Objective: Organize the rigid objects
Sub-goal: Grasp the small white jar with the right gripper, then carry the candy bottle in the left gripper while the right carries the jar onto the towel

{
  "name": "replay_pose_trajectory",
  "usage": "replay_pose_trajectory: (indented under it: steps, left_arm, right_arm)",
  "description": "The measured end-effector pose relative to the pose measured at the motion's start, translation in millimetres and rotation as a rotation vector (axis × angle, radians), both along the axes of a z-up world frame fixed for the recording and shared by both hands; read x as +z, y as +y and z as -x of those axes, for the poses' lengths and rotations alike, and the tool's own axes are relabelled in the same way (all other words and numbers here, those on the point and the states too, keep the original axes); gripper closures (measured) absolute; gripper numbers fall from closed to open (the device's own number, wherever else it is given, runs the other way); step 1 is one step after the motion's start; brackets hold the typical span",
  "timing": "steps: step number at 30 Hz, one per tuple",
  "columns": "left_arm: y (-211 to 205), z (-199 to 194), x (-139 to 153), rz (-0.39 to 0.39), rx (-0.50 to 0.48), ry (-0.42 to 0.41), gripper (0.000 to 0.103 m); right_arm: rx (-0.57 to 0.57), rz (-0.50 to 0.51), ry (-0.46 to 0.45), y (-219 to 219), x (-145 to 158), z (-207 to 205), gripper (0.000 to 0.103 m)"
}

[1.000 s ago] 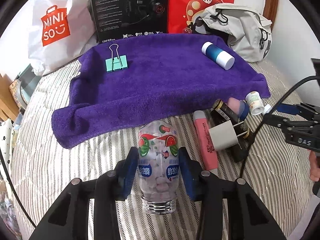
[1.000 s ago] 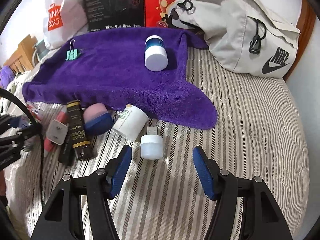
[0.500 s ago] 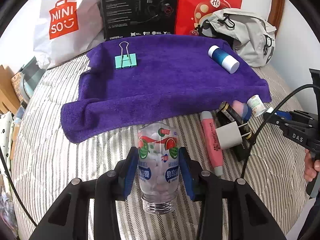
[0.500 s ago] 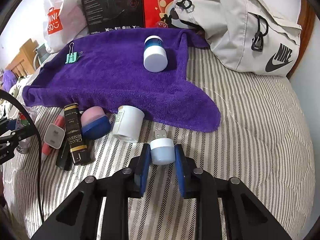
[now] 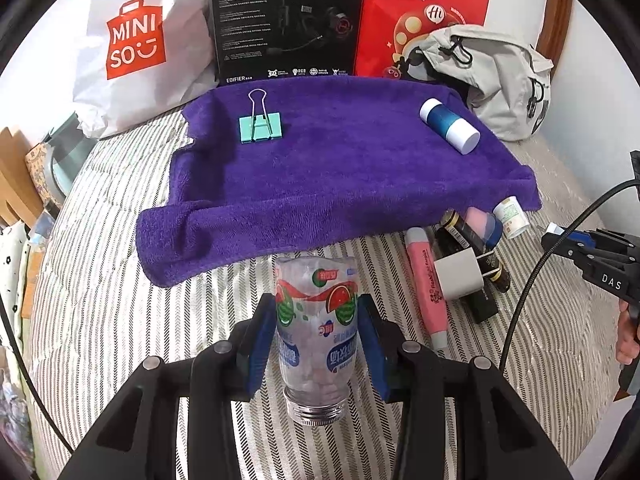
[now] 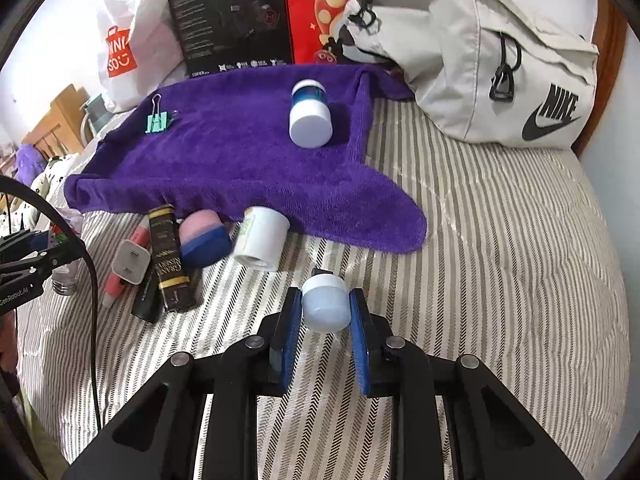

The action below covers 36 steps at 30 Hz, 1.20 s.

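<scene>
While left hand-held gripper (image 5: 316, 344) clamps clear candy bottle (image 5: 316, 320), right (image 6: 325, 316) pinches pale-blue USB light (image 6: 324, 304).

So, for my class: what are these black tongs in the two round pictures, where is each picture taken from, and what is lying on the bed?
A person holds two hand-operated grippers, each with a fisheye camera looking along its fingers. The left camera shows the left gripper clamped on a clear plastic bottle with watermelon label. The right camera shows the right gripper clamped on a small white USB night light. On the striped bedding lies a purple towel carrying a mint green binder clip and a blue and white cylindrical bottle. Beside the towel wait a pink tube, a white charger plug and other small items.
</scene>
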<state>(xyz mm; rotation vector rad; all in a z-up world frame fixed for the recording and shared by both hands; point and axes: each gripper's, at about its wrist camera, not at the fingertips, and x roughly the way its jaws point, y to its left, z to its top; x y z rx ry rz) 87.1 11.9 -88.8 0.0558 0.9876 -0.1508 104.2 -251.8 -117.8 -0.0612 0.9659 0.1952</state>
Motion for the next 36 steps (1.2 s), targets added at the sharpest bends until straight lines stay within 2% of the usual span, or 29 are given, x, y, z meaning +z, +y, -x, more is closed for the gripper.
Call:
replay_pose_trajectory:
  steps: [4, 15, 26, 36]
  left_arm:
    - [-1, 1, 1, 0.003, 0.0, -0.001, 0.064]
    - [4, 2, 3, 0.021, 0.0, 0.002, 0.064]
    - [7, -1, 17, 0.043, 0.004, -0.021, 0.064]
    - [11, -2, 28, 0.063, 0.003, -0.038, 0.065]
  right_arm:
    - [-0.006, -0.02, 0.014, -4, -5, 1, 0.079]
    - [0.03, -0.039, -0.012, 4, 11, 8, 0.079]
    - [0.081, -0.067, -0.04, 18, 27, 10, 0.079]
    - [0.105, -0.079, -0.039, 25, 31, 9, 0.079]
